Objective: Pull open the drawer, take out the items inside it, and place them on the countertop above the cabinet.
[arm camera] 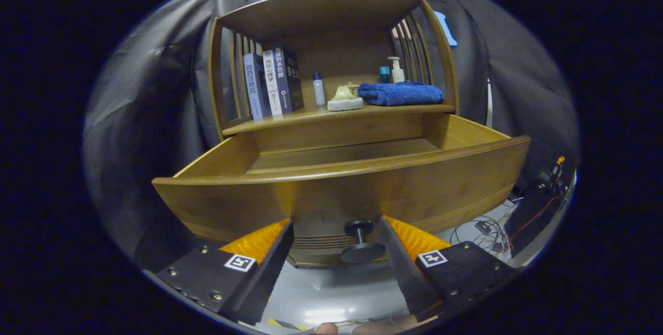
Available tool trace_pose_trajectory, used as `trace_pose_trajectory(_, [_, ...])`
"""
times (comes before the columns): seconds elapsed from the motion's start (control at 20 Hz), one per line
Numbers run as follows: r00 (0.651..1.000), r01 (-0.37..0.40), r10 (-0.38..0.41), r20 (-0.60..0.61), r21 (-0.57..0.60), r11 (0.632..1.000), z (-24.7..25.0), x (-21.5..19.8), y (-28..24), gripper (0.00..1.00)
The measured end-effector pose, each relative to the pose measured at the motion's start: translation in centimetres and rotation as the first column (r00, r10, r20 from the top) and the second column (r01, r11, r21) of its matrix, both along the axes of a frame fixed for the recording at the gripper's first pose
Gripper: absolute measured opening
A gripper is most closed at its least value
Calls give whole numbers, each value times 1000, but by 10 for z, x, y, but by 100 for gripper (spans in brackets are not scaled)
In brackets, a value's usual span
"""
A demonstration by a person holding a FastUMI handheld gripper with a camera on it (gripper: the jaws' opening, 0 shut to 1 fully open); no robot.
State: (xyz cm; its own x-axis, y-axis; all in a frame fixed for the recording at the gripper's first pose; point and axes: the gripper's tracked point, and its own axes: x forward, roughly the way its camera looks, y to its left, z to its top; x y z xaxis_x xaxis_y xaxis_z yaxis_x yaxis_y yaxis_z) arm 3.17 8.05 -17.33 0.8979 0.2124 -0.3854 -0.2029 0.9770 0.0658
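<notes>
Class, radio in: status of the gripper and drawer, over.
Gripper open, knob between fingers, nearer one, untouched. Drawer pulled out, visible floor bare. Nothing in the way.

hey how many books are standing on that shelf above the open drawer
3 books stand at the shelf's left end, left of the small bottle; more may hide behind them. The hand-held gripper hangs open around the drawer knob.

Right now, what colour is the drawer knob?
Black; the knob sits between the open fingers in the gripper view.

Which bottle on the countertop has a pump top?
The white bottle behind the blue towel; the bottle beside the books has a plain blue cap.
</notes>
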Motion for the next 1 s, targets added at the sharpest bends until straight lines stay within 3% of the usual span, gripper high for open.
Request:
trace_pose_trajectory(0.55, [1000, 16, -16, -5, 7, 1000, 1, 17, 8, 98])
trace_pose_trajectory(1.0, [999, 32, -33, 23, 44, 999, 11, 56, 19, 98])
